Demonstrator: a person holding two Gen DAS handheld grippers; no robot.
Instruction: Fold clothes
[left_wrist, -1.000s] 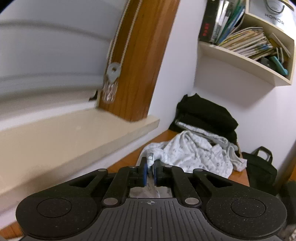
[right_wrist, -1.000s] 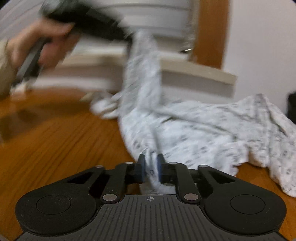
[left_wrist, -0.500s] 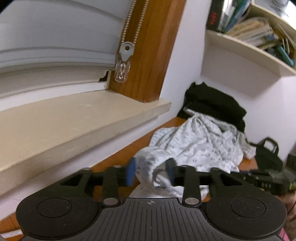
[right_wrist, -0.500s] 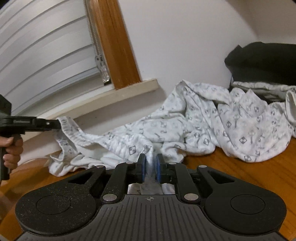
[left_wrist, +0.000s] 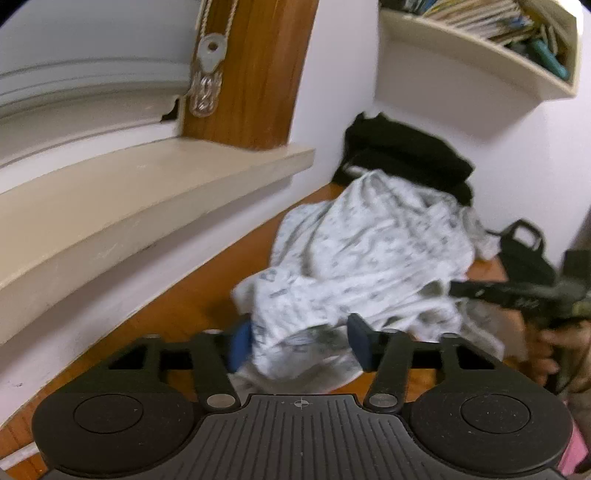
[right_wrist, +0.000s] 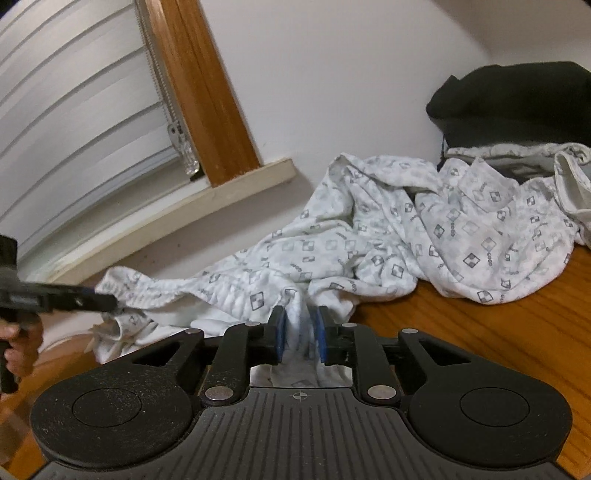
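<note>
l jaws closing, r opening, garment (right_wrist: 373, 240) between

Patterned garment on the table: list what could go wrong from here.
1. The left gripper has its jaws closing around a bunched fold of the patterned garment; it may pinch several layers and spoil the fold.
2. The right gripper is opening with cloth between its pads, so that edge could drop.
3. The garment lies against the dark clothes pile; pulling might drag it along.
</note>
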